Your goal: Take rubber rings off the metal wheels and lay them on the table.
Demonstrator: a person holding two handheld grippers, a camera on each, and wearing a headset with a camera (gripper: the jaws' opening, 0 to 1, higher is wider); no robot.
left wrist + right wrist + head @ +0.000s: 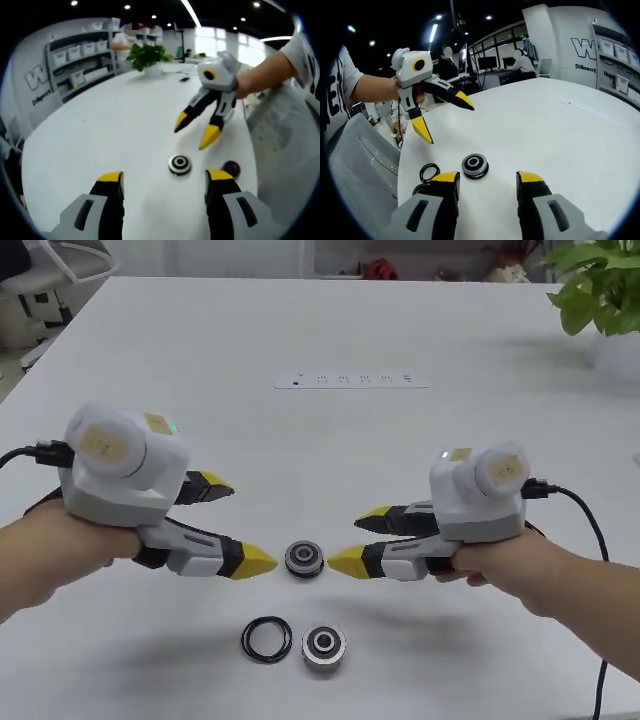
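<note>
- Two handheld grippers face each other low over a white table [400, 440], one in each of a person's hands.
- Left gripper [245, 524]: its yellow-tipped jaws are spread wide apart and hold nothing.
- Right gripper [352, 538]: its jaws are also apart and empty, with the lower tip pointing at the wheel.
- Between the two lower tips a small metal wheel [304, 558] lies flat on the table. It has a dark band round its rim, most likely its rubber ring, still on. Neither gripper touches it.
- Nearer the person, a loose black ring [267, 639] lies flat on the table. Just beside it, perhaps touching, sits a second wheel [324, 645] with a bare silver rim.
- Judging by that, one ring is off and laid down, and the middle wheel is the one in hand now.
- The next move probably calls for one gripper to pinch and steady the wheel. The other would then hook a tip under the band and peel it off, without letting the wheel skid or roll away.
</note>
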